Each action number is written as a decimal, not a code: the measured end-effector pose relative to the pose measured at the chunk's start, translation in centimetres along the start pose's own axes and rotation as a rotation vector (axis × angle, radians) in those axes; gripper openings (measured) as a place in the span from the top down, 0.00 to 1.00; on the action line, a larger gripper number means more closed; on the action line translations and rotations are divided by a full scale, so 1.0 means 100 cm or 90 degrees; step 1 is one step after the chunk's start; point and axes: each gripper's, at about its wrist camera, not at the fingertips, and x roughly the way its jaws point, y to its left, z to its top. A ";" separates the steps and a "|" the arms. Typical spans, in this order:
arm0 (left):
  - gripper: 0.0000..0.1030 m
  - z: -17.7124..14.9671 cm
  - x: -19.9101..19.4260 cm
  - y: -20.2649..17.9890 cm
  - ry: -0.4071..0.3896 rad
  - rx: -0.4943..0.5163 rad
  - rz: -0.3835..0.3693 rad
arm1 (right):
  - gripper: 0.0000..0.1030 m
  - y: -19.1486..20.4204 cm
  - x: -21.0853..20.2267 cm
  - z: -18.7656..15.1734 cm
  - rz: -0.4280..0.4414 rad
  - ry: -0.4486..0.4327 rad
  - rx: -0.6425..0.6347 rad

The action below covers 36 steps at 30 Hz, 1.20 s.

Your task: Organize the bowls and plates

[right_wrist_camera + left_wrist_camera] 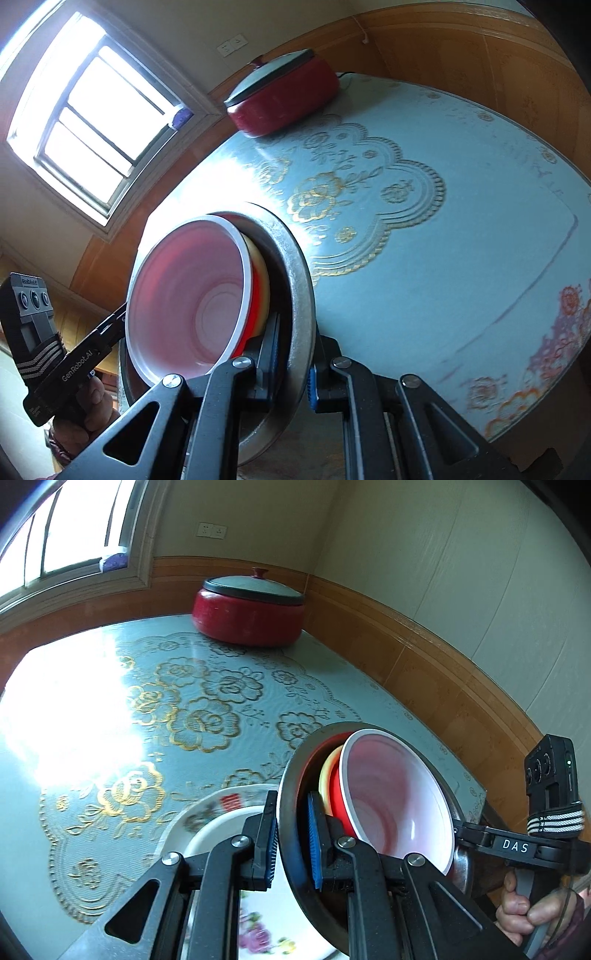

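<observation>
Stack of nested bowls was off the tabletop, tipped on edge. Outermost: steel bowl [291,775] [295,258]. Inside it a yellow bowl [327,771] [260,266], then a red bowl with white interior [399,786] [188,295], mouth facing sideways.

Left hand-held gripper [293,843] was clamped on the steel bowl's rim, one blue-padded finger outside the wall, the other inside against the nested bowls. Right hand-held gripper [295,365] was clamped on the opposite part of the same rim, same arrangement: one finger inside, one outside. So both held the one stack between them. From the left wrist view, the right unit's black body and the person's hand [532,912] on its grip showed past the bowls; from the right wrist view, the left unit and its hand [92,402] showed likewise.

Below the left gripper: a white plate with floral print [255,930] lying flat on the tabletop [110,738] [461,221], which had a pale blue cover with gold flower pattern. Far side, near the wall: a red lidded pot [247,616] [284,99]. Window [62,528] [92,110] beyond, strong glare on the cover.
</observation>
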 end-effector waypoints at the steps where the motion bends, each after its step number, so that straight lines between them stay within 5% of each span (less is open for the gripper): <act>1: 0.88 -0.001 -0.005 0.008 -0.002 -0.002 0.007 | 0.89 0.008 0.004 -0.002 0.004 0.002 -0.005; 13: 0.88 -0.025 -0.032 0.081 0.005 -0.072 0.050 | 0.89 0.065 0.048 -0.017 0.023 0.054 -0.060; 36: 0.87 -0.049 0.008 0.071 0.067 -0.111 0.092 | 0.89 0.030 0.066 -0.018 0.014 0.115 -0.089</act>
